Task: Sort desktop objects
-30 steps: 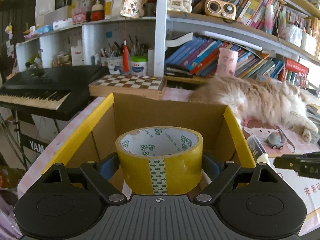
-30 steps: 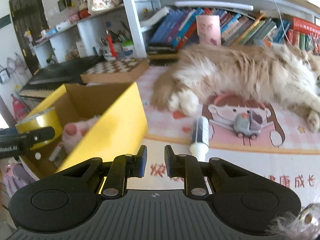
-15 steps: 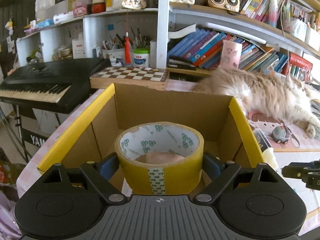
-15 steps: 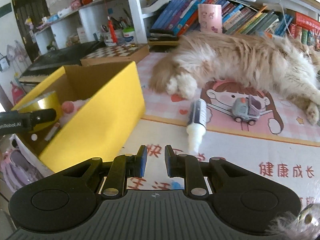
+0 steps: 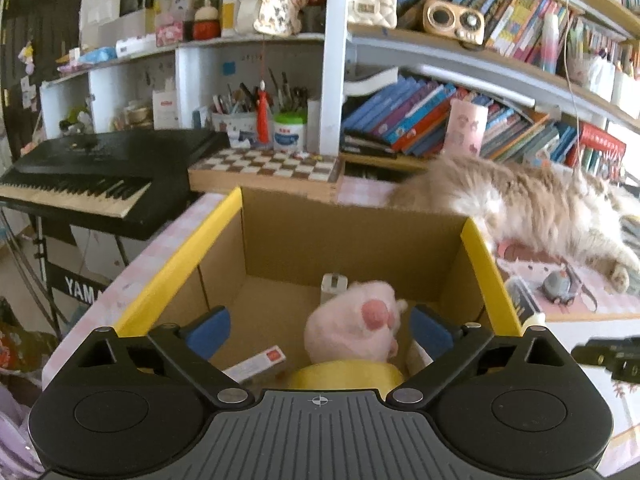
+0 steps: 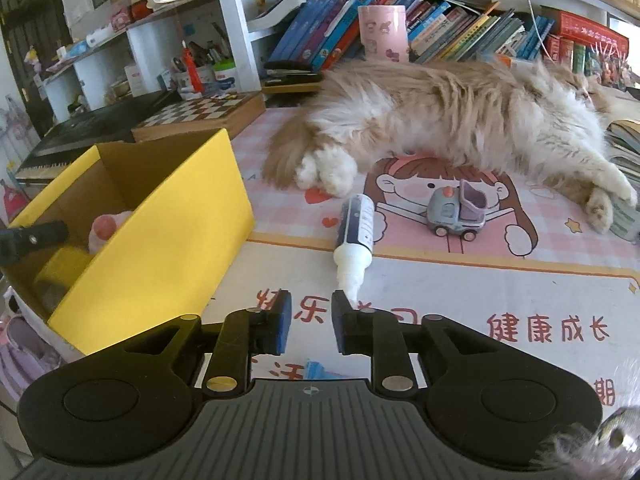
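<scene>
Glue bottle (image 6: 357, 231) lies on the desk (image 6: 460, 292) beside the yellow box (image 6: 168, 232), nozzle toward the right tool (image 6: 312, 322), long axis running away from it; right tool jaws have just been opening, nothing between them; left tool (image 5: 320, 330) open and empty over the box.

Cardboard, plush and plastic around the box

The box (image 5: 352, 240) is seen as matt brown cardboard inside, smooth yellow outside; within it, a fuzzy pink plush toy (image 5: 354, 326) and glossy yellow tape (image 5: 344, 374); beside it, a smooth plastic tube (image 6: 356, 232).

Bright daylight, fisheye-warped edges, slight blur
</scene>
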Motion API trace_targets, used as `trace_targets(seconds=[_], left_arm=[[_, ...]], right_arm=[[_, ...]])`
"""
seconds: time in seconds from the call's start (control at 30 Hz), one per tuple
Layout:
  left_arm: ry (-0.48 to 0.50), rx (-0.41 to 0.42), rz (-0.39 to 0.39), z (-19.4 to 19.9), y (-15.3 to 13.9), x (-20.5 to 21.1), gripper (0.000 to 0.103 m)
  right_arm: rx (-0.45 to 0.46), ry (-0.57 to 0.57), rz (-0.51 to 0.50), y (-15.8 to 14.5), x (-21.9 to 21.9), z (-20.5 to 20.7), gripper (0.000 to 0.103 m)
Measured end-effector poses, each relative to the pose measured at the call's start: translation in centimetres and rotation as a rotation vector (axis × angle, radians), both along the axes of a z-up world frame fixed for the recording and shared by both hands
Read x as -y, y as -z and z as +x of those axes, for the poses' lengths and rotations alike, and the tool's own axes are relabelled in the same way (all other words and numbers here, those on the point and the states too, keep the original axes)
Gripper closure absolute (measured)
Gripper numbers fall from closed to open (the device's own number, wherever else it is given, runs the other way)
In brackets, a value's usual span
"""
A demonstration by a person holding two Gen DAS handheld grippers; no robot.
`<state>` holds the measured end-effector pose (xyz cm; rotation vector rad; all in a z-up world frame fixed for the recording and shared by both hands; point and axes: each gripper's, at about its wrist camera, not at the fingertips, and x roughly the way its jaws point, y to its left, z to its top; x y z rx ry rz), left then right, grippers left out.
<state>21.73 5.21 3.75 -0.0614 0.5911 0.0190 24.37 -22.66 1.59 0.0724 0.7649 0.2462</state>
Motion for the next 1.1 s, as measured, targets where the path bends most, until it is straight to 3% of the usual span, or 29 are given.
trace_targets(seconds=[0.13, 0.3, 0.4, 0.87, 0.93, 1.0, 1.1], left_arm=[[-0.014, 0.024, -0.045, -0.6, -0.5, -0.4, 0.004], [-0.026, 0.027, -0.073, -1.7, -0.5, -0.4, 0.004], [-0.028, 0.019, -0.076, -2.2, -0.3, -0.3, 0.004], [-0.054, 0.063, -0.077, -3.9, -0.8, -0.5, 0.004], [-0.063, 0.079, -0.078, -4.2, -1.0, -0.6, 0.004], [-0.067, 0.083, -0.079, -4.3, -1.1, -0.7, 0.004], [-0.071, 0.082, -0.076, -4.2, -1.1, -0.8, 0.004]], right_arm=[[-0.020, -0.014, -0.016, 0.3, -0.1, -0.3, 0.066], [-0.042, -0.054, -0.084, 1.0, -1.1, -1.2, 0.041], [-0.044, -0.043, -0.121, 1.2, -1.1, -1.2, 0.035], [-0.200, -0.012, -0.135, 3.8, -0.8, 0.4, 0.037], [-0.216, -0.009, -0.137, 4.1, -0.7, 0.6, 0.041], [-0.234, -0.006, -0.136, 4.4, -0.6, 0.7, 0.056], [-0.232, -0.016, -0.124, 4.4, -0.6, 0.7, 0.062]])
